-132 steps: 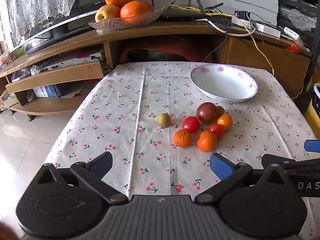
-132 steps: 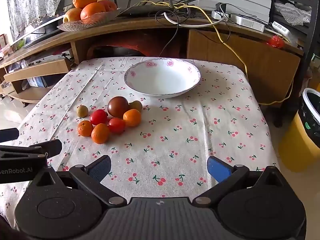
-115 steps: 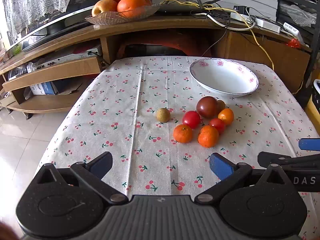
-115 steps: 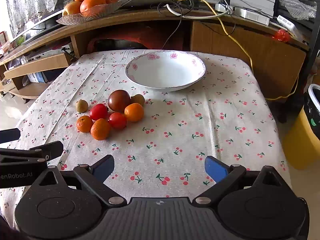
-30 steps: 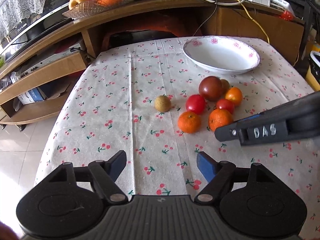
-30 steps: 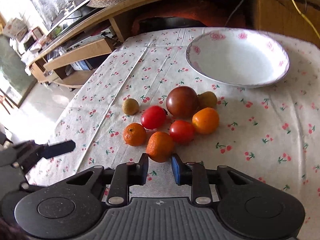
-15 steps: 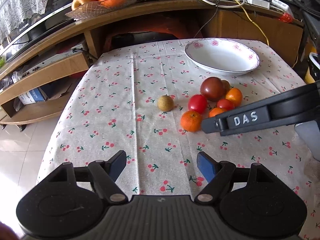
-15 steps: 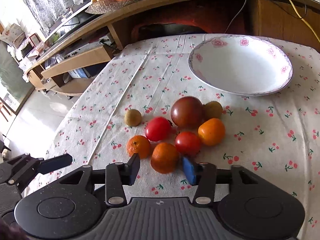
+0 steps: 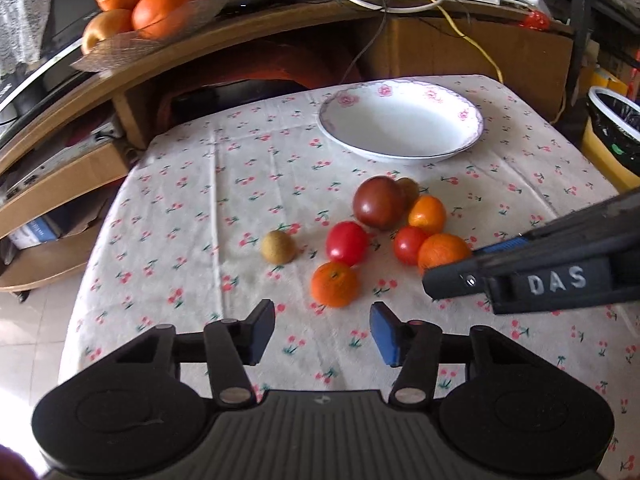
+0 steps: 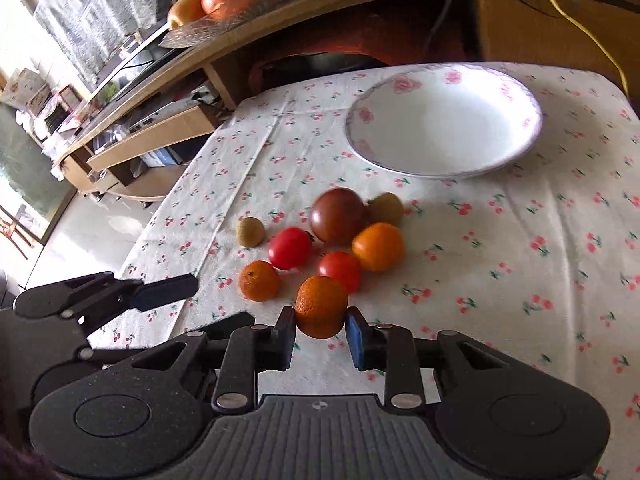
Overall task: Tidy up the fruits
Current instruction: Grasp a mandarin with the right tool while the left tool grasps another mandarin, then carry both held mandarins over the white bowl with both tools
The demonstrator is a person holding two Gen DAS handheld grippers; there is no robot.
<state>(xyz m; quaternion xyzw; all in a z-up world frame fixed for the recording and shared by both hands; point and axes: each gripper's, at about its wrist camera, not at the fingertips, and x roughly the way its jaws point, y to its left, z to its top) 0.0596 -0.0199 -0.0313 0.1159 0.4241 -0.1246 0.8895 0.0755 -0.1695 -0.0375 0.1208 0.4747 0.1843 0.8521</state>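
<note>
I get bright daylight from the left — the pale tiled floor blows out; fisheye bends the curved wooden shelf, and fruit edges smear slightly.

**Colours and patterns as observed**

Tablecloth: white ground, repeating small red cherries with green stems. Bowl: white interior, pink roses on the rim, thin purple-grey edge line. Fruit on the cloth: three orange mandarins, one of them between the right gripper pads; two bright red tomatoes; one dark maroon-brown tomato; two dull olive-brown small fruits. Both grippers are black; finger pads blue. White letters "DAS" on the right gripper's side. Background dish holds orange fruit and one yellow-red one. Cable yellow.
</note>
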